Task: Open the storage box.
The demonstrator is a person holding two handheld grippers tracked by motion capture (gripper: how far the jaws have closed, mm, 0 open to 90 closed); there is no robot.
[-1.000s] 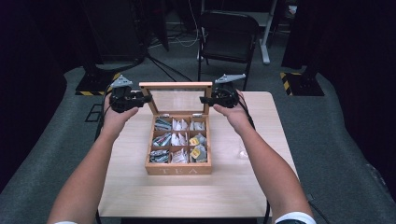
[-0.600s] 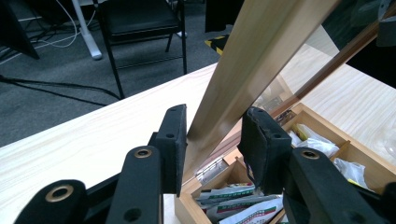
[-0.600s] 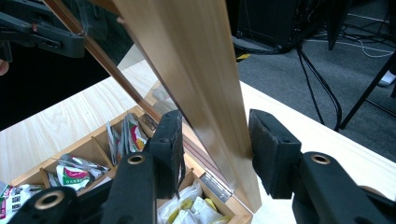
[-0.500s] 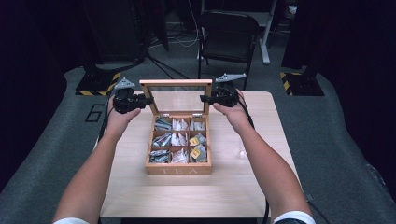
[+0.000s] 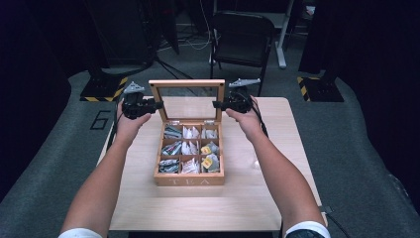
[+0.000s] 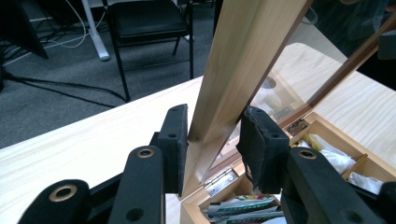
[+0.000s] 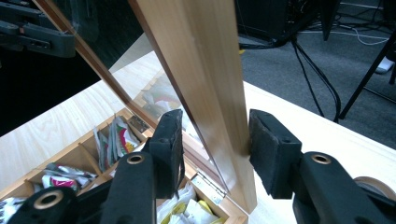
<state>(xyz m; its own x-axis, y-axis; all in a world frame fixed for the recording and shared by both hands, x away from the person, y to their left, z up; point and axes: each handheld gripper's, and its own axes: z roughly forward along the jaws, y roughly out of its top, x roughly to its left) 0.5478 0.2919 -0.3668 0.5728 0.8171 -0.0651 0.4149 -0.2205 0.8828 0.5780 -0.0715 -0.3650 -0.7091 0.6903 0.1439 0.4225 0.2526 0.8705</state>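
Nine compartments of sachets [image 5: 190, 148] fill the tea box [image 5: 188, 179], which sits open at the middle of the table [image 5: 198, 208], its front wall lettered TEA. Its glass-paned lid [image 5: 186, 83] stands upright at the far edge of the box, hinged at the back. The left gripper [image 5: 157, 104] reaches in at the lid's left frame, and in the left gripper view [image 6: 212, 140] its jaws straddle that wooden bar, parted: one pad [image 6: 173, 144] touches the wood while the other stands just off it. The right gripper [image 5: 216, 104] comes in at the lid's right frame; in the right gripper view [image 7: 215, 140] its jaws are likewise spread around the bar, one pad [image 7: 169, 144] close against the glass side, the other [image 7: 271, 149] just clear of the outer face. Both hands hold the grippers level near the table's far edge, forearms stretching from the near edge. Beyond the table stands a black chair [image 5: 242, 34] on grey floor, with cables [image 5: 168, 64] trailing behind.
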